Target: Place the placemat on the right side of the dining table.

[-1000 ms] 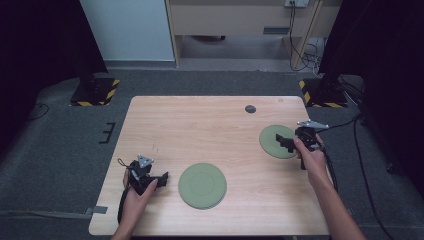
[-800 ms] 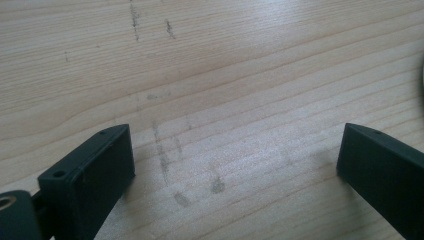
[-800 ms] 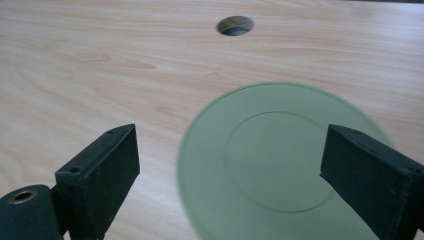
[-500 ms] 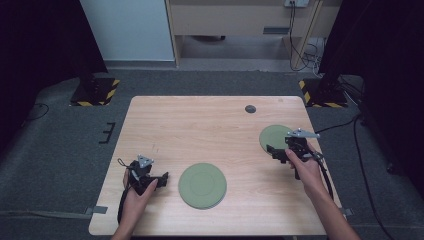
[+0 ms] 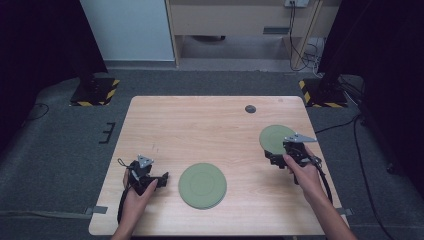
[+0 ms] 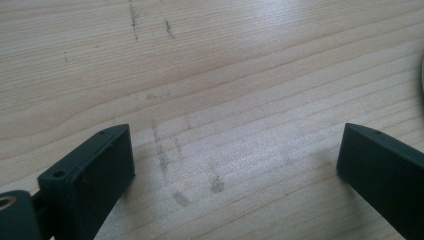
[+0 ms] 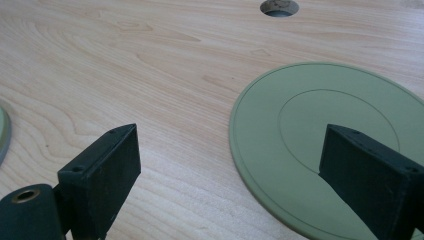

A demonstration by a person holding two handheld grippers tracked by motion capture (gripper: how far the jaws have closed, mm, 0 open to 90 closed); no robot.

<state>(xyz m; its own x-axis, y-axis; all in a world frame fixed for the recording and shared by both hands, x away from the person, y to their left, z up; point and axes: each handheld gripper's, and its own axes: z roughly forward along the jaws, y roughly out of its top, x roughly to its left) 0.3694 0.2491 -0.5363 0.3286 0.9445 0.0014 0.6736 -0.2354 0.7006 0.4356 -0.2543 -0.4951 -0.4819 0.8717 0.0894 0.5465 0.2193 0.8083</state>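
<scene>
A large green plate (image 5: 202, 185) lies flat near the table's front edge; its rim just shows as the large plate's edge (image 7: 2, 134) in the right gripper view. A smaller green plate (image 5: 274, 137) lies flat at the right, and shows as the small plate (image 7: 300, 135) close up. My left gripper (image 5: 161, 179) rests left of the large plate, open, with bare wood between the left gripper's (image 6: 235, 150) jaws. My right gripper (image 5: 273, 159) sits at the small plate's near edge. The right gripper (image 7: 230, 150) is open, one jaw over the plate's rim, holding nothing.
The wooden table (image 5: 200, 125) has a round cable hole (image 5: 250, 108) at the back right, seen as the hole (image 7: 279, 6) ahead of the right gripper. Grey carpet surrounds the table. Stand bases with yellow-black stripes (image 5: 95, 90) sit on the floor at both far corners.
My right gripper has drawn back toward the table's near side and slightly left, from the small plate's right side to its near edge. Both plates and the left gripper have stayed put.
</scene>
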